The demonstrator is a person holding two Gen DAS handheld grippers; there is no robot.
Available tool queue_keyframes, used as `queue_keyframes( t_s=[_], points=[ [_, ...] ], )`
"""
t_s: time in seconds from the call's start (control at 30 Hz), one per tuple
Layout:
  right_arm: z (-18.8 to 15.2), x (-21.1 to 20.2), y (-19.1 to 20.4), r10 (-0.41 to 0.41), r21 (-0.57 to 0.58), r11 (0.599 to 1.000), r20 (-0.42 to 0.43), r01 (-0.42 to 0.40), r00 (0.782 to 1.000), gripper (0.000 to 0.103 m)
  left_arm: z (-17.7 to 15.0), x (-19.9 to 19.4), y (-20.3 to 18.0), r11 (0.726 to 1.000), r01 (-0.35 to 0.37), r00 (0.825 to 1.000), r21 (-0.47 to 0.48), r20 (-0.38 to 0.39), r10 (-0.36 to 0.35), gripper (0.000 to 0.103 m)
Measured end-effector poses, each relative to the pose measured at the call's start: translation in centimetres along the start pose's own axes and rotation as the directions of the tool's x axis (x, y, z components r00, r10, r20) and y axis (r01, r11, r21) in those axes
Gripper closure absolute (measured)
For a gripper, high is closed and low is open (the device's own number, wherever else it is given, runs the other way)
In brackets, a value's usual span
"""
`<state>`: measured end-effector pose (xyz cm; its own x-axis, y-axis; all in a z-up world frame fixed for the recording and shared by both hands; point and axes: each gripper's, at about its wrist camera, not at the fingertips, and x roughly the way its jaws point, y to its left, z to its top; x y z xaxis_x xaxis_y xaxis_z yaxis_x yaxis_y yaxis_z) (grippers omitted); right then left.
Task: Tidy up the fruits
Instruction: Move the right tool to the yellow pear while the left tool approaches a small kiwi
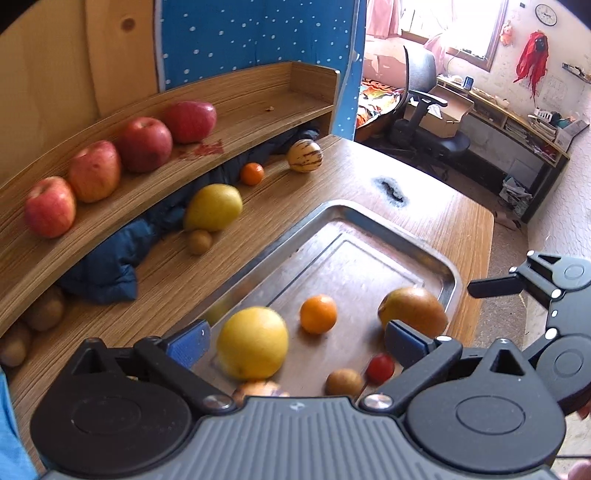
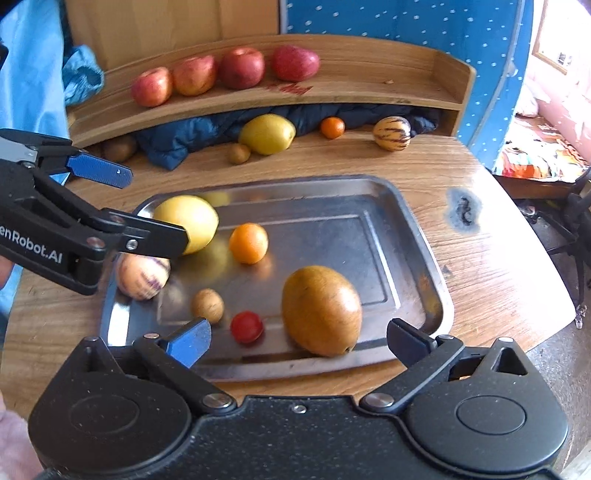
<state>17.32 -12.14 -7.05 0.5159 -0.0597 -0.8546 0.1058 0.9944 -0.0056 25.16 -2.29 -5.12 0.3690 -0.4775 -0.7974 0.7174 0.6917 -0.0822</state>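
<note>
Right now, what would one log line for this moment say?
left gripper: open, at yellow fruit | right gripper: open, over tray | apples: shelved

At my two o'clock a bright window (image 1: pixel 476 26) lights white walls; an office chair (image 1: pixel 428 110) stands before a long desk (image 1: pixel 517 122), a wall clock (image 1: pixel 546 14) above, bare floor (image 1: pixel 506 236) below.

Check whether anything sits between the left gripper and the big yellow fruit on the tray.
Nothing visible does. The left gripper is open, and the big yellow fruit already lies between its fingers on the tray; the orange sits further off.
</note>
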Motion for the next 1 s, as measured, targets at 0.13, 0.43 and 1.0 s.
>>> queue_keyframes(
  t_s=[0.13, 0.43, 1.0],
  points=[
    [0.3, -0.2, 0.8, 0.019, -0.028, 0.999, -0.033, -0.020, 0.999, 0.001, -1.4, -0.9, 0.8, 1.000, -0.023, 1.000, -0.001, -0.012, 0.023, 0.001],
    [2.0, 0.0, 2.5, 0.046, -0.109, 0.993, -0.046, -0.050, 0.998, 0.001, -3.8, -1.9, 2.9, 0.995, -0.073, 0.996, -0.065, -0.058, 0.069, 0.001],
    [5.9, 1.9, 5.0, 0.117, -0.212, 0.970, -0.007, -0.115, 0.993, 0.001, -4.7, -1.6, 6.8, 0.961, -0.194, 0.977, -0.197, -0.125, 0.172, 0.001]
  ],
)
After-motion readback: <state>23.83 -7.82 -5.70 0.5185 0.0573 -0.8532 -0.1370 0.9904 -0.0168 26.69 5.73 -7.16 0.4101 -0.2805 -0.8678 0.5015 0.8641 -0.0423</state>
